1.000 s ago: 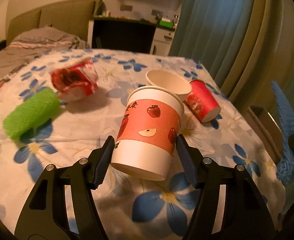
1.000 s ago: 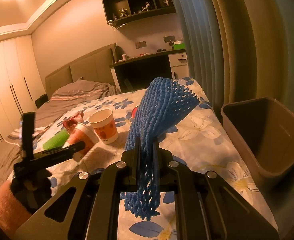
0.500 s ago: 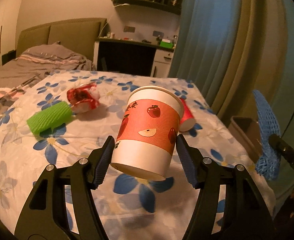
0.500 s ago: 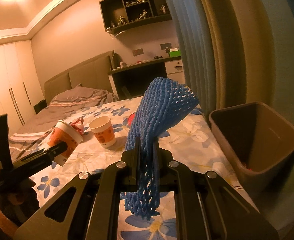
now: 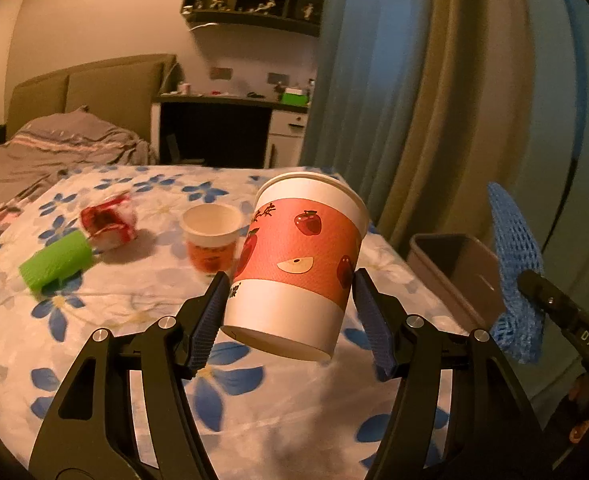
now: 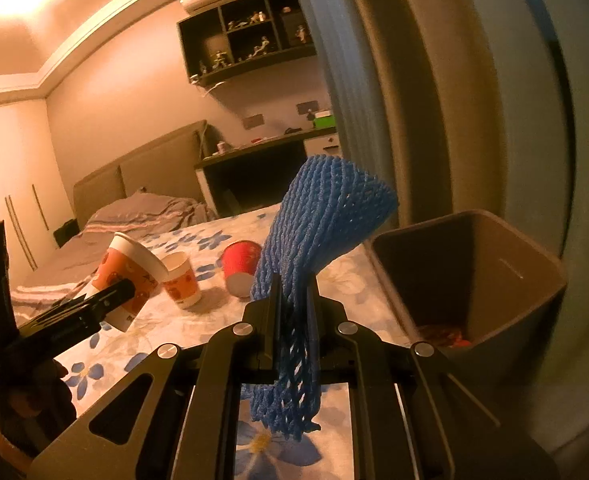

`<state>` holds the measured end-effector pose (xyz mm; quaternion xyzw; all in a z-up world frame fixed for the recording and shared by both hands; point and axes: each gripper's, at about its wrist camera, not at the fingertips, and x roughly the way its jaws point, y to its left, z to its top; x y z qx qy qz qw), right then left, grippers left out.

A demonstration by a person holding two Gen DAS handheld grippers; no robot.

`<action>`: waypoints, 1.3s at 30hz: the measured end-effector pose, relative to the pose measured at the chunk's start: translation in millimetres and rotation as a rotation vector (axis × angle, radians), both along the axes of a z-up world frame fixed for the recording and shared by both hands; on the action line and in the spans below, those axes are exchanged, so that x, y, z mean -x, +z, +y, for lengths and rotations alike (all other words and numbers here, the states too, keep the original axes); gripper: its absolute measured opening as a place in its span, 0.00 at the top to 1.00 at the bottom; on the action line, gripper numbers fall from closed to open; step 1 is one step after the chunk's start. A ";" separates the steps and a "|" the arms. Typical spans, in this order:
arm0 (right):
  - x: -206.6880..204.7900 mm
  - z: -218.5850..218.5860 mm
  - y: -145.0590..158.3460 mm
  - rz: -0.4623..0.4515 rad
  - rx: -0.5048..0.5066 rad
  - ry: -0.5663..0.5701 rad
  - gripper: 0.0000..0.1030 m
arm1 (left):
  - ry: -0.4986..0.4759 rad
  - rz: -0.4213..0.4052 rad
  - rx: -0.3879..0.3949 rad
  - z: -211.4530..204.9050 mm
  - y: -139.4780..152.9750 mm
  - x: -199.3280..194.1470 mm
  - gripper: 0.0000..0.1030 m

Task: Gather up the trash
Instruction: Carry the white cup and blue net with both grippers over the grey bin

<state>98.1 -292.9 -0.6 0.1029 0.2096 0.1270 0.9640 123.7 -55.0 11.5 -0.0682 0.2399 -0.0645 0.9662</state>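
Observation:
My left gripper is shut on a white paper cup with an orange apple band and holds it above the flowered bed cover; the cup also shows in the right wrist view. My right gripper is shut on a blue foam net sleeve, held beside the brown trash bin. The sleeve and the bin show at the right of the left wrist view. The bin holds some red trash at its bottom.
On the bed cover lie a green foam sleeve, a crumpled red and white wrapper, a small orange paper cup and a red cup on its side. Curtains hang at the right.
Both grippers have risen and moved right toward the bin with their loads. The bin now looks larger and nearer in both views.

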 end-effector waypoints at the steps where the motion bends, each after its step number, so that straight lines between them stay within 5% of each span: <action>1: 0.1 -4.0 -0.3 0.000 -0.002 -0.007 0.89 | -0.009 -0.003 -0.002 -5.2 1.0 -1.0 0.40; 22: -20.5 -90.1 -13.8 0.004 0.004 -0.201 0.89 | -0.271 -0.040 0.007 -139.0 4.4 -49.1 0.40; 39: -55.2 -102.1 -32.9 0.046 0.010 -0.227 0.89 | -0.360 -0.005 0.035 -183.1 -15.3 -83.7 0.40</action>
